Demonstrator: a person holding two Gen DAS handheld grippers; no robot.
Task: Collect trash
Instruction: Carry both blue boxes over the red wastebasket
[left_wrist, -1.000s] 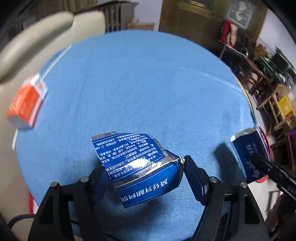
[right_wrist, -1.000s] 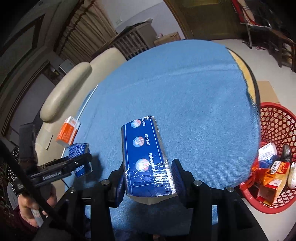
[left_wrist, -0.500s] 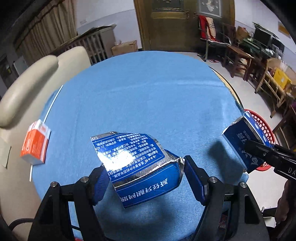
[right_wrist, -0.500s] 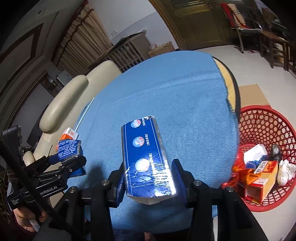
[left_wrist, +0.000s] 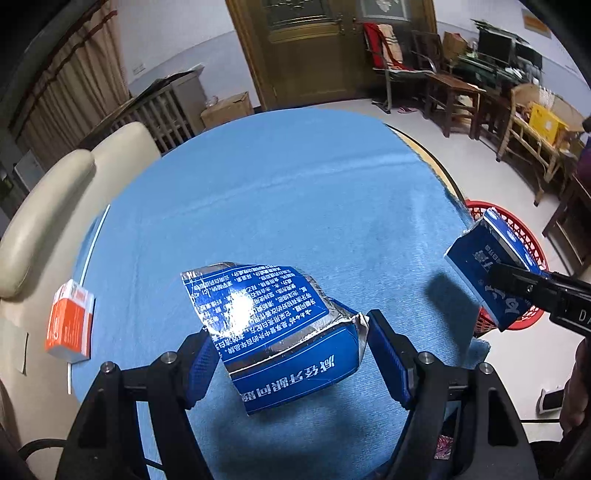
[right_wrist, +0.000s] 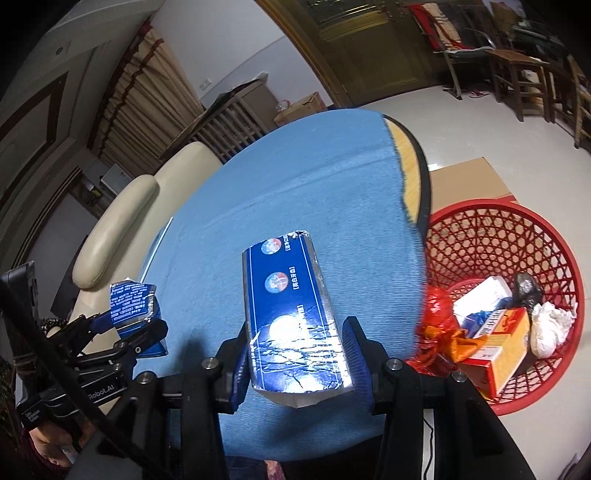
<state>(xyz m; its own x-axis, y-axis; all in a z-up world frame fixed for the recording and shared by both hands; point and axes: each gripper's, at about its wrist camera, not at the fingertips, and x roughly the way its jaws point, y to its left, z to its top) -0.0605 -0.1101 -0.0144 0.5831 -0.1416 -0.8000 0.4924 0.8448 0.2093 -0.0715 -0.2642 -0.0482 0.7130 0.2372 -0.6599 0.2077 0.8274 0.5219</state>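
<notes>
My left gripper is shut on a crumpled blue carton with a silver torn flap, held above the blue table. My right gripper is shut on a long blue box with round logos, held over the table's near right edge. That box also shows in the left wrist view, in front of the red basket. The left gripper with its carton shows in the right wrist view. An orange and white box lies at the table's left edge.
The red mesh basket stands on the floor right of the table and holds several boxes, an orange bag and white paper. A cream sofa lies behind the table on the left. Wooden chairs stand far right.
Both grippers have risen and tilted up with their boxes held. The right gripper has moved toward the red basket, which now shows more fully.
</notes>
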